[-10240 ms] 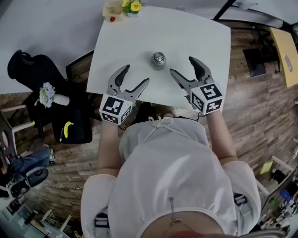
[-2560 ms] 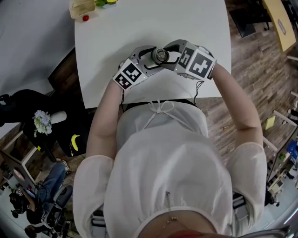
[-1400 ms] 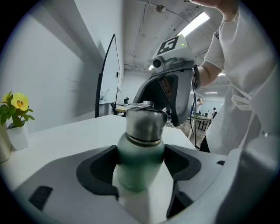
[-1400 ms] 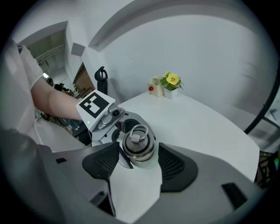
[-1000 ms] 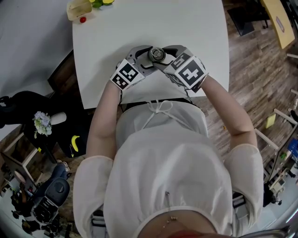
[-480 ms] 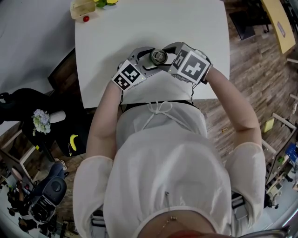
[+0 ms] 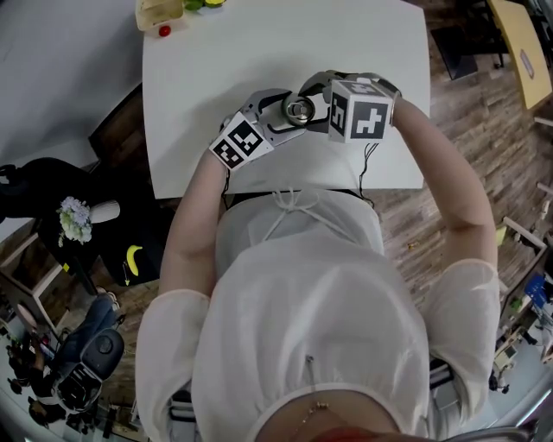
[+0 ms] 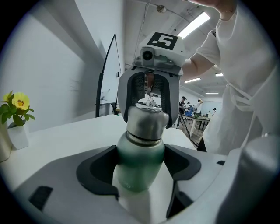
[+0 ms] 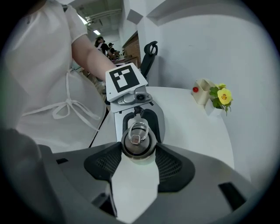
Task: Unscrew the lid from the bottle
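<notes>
A green metal bottle (image 8: 139, 164) with a silver lid (image 8: 148, 119) stands upright on the white table (image 7: 216, 52), near its front edge. My left gripper (image 8: 141, 169) is shut on the bottle's green body, one pad on each side. From above and the right, my right gripper (image 9: 138, 151) reaches steeply down and is shut on the lid (image 9: 138, 141), whose ring handle faces its camera. In the head view the lid (image 7: 300, 109) shows between the left gripper (image 7: 278, 112) and the right gripper (image 7: 313, 97). The bottle's base is hidden.
A small pot with a yellow flower (image 9: 221, 98) and a cream container (image 7: 160, 12) with a red piece sit at the table's far left corner. A black chair (image 7: 52, 198) stands left of the table. The person's body is close against the table's near edge.
The right gripper has rolled around the lid while staying on it; its marker cube has swung to the right in the head view. The left gripper and bottle have kept still.
</notes>
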Demonstrator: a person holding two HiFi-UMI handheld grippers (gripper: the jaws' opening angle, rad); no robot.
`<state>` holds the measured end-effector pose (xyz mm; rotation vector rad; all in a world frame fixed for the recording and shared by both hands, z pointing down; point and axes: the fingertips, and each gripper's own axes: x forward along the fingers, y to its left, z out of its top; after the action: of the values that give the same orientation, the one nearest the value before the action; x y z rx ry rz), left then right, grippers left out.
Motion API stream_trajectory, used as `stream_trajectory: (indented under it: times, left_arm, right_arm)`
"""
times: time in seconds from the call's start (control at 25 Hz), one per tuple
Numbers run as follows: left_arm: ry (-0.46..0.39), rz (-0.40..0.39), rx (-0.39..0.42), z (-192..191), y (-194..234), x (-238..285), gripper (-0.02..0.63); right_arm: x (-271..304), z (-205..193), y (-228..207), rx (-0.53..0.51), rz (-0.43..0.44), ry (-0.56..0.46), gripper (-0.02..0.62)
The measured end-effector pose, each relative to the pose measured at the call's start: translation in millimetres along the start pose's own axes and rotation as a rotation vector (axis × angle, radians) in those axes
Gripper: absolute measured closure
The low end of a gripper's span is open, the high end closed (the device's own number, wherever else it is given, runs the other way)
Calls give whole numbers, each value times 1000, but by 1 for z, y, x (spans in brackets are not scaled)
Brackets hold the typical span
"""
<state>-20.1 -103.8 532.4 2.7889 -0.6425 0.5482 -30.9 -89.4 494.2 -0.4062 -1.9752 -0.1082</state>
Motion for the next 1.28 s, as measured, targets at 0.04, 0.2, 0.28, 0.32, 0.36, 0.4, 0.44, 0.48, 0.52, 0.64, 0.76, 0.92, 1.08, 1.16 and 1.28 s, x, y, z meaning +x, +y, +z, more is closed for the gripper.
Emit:
stream_trajectory:
  times: [0.04, 0.2, 0.28, 0.32, 0.36, 0.4, 0.44, 0.48, 0.52, 0.64, 0.76, 0.92, 1.08, 1.16, 1.28]
  left_arm:
    - [-1, 0, -3, 0, 0, 0, 252]
    - [-3, -1, -10, 1, 0, 1, 252]
    - [-3, -3, -13, 0, 0, 1, 252]
    - [-3, -3, -14, 0, 0, 1, 252]
    - [-3, -3, -14, 0, 0, 0, 252]
    - [-3, -3, -14, 0, -1, 0, 252]
    - [-4, -3, -14, -1, -1, 0, 252]
    - [-4, -4, -14, -1, -1, 0, 252]
    - [-5, -4, -15, -1, 0, 0, 252]
    - [-4, -2, -16, -1, 0, 1, 252]
    - [-4, -1, -15, 0, -2, 1, 252]
    - [-1, 1, -14, -1, -1, 0, 252]
    - [2, 7, -16, -1, -3, 0, 252]
    - [6, 7, -18, 0, -4, 0, 252]
    - [12, 6, -23, 0, -5, 1, 252]
  right_arm:
    - [0, 0, 0, -20, 10, 3, 341]
    - [-1, 0, 1, -23, 17, -12, 342]
    - [-1, 1, 1, -14, 10, -26, 344]
    - [-1, 1, 1, -10, 5, -32, 344]
    - [-1, 1, 1, -5, 2, -38, 344]
    - [0, 2, 1, 1, -2, -46, 344]
    - [-1, 2, 2, 7, -7, -53, 344]
    - [-1, 3, 1, 13, -11, -61, 345]
    - [-2, 3, 1, 19, -17, -68, 345]
    - [-7, 3, 1, 37, -30, -90, 347]
    - [-16, 6, 1, 57, -48, -127, 347]
    - [-29, 7, -2, 108, -73, -182, 356]
    - [-40, -3, -1, 157, -113, -210, 356]
    - [-47, -12, 0, 194, -138, -227, 356]
    - [-52, -30, 0, 253, -173, -244, 356]
